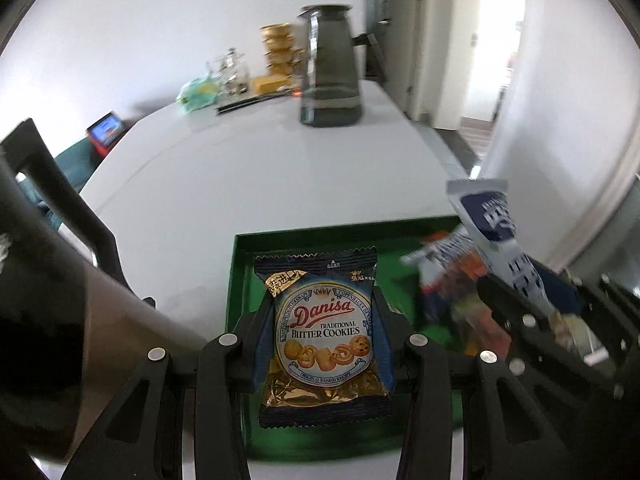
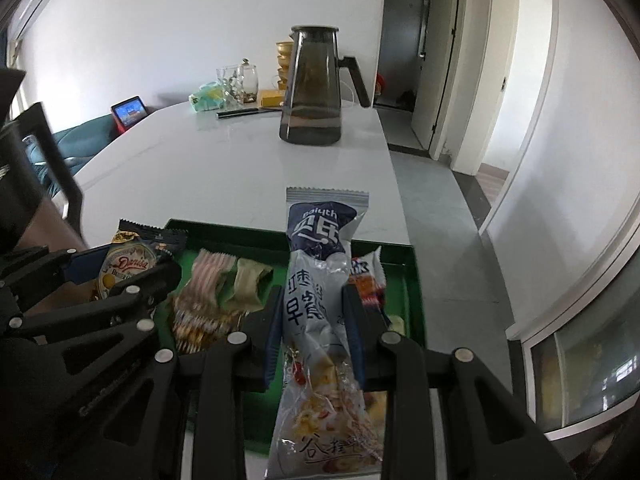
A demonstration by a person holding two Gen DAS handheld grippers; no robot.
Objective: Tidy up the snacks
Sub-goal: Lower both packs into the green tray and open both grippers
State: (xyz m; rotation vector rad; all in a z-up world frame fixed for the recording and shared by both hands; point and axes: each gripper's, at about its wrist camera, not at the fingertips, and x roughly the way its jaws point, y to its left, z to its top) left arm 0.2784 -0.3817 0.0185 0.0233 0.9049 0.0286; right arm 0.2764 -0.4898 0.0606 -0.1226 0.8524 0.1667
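Left claw (image 1: 322, 322) grips "Danisa Traditional Butter Cookies" packet (image 1: 323, 328) over green tray (image 1: 240, 264).

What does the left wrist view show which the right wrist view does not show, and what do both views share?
Only the left wrist view shows the full front of the Danisa cookie packet, held in the left gripper. Only the right wrist view shows the striped wrapper and the olive wrapper lying in the green tray, and a dark doorway. Both show the tray, the grey pitcher, the white table and the long cereal pouch in the right gripper.
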